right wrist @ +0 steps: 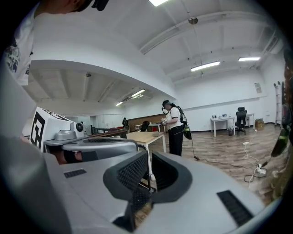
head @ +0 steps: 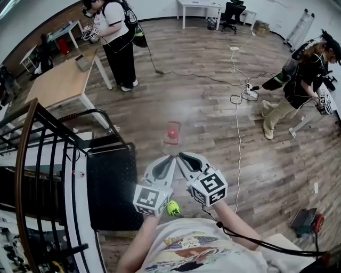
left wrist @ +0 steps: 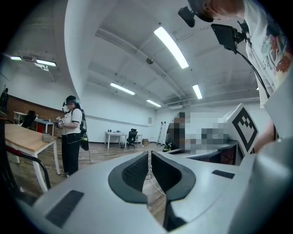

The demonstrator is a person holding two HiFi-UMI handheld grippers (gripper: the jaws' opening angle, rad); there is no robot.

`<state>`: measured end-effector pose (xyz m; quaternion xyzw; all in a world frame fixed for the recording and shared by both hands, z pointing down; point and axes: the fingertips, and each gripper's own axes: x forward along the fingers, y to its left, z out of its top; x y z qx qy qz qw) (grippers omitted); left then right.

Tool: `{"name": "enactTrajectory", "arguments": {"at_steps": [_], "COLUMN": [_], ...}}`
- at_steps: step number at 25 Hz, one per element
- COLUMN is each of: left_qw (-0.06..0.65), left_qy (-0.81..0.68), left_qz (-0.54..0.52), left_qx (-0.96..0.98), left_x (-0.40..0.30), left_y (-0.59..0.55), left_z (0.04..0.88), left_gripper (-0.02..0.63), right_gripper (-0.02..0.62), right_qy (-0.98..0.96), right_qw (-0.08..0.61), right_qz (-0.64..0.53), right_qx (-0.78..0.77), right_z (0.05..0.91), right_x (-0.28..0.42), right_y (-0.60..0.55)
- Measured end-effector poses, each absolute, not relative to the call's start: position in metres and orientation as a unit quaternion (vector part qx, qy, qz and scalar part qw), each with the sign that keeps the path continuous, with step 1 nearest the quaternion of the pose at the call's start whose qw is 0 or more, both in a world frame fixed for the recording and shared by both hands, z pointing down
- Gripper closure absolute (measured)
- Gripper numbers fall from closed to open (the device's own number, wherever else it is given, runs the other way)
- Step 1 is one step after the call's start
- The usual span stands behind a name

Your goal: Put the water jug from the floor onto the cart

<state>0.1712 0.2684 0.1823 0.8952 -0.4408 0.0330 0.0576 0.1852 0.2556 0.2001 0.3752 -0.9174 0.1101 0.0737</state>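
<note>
Left hand-held gripper (head: 171,158) and right hand-held gripper (head: 182,156) both clenched empty, clear red-capped plastic water jug (head: 172,133) on the floor just ahead, so imo open wide first, then grip it two-sided.

One water jug (head: 172,133) shows at twelve o'clock. There are two grippers, the left gripper (head: 171,158) and the right gripper (head: 181,156). One black cart (head: 112,186) stands at nine o'clock. Two other people are present: one standing person (head: 118,40) at eleven o'clock and one crouching person (head: 298,80) at two. Tabletops number at least two, a wooden tabletop (head: 58,80) and a white desk (head: 200,5); there are possibly more at ten, too small to count. There is one office chair (head: 233,11) and one ladder (head: 298,26).
</note>
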Motion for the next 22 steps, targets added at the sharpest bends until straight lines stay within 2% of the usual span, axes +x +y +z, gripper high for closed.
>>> {"name": "enactTrajectory", "arguments": {"at_steps": [16,22], "left_qw": [0.079,0.072], "left_qy": [-0.449,-0.465], "left_qz": [0.026,0.04], "left_qx": [0.89,0.881], "left_x": [0.138,0.155], "left_y": [0.195,0.143], "left_z": [0.187,0.196], "left_gripper": [0.592,0.592], "right_gripper": [0.565,0.565], "right_qy": [-0.917,-0.925], "right_qw": [0.104,0.106], "right_qz": [0.119,0.113], "right_qx": [0.366,0.347], "right_z": [0.207,0.216], "right_x": [0.152,0.169], "right_y": [0.184,0.132]}}
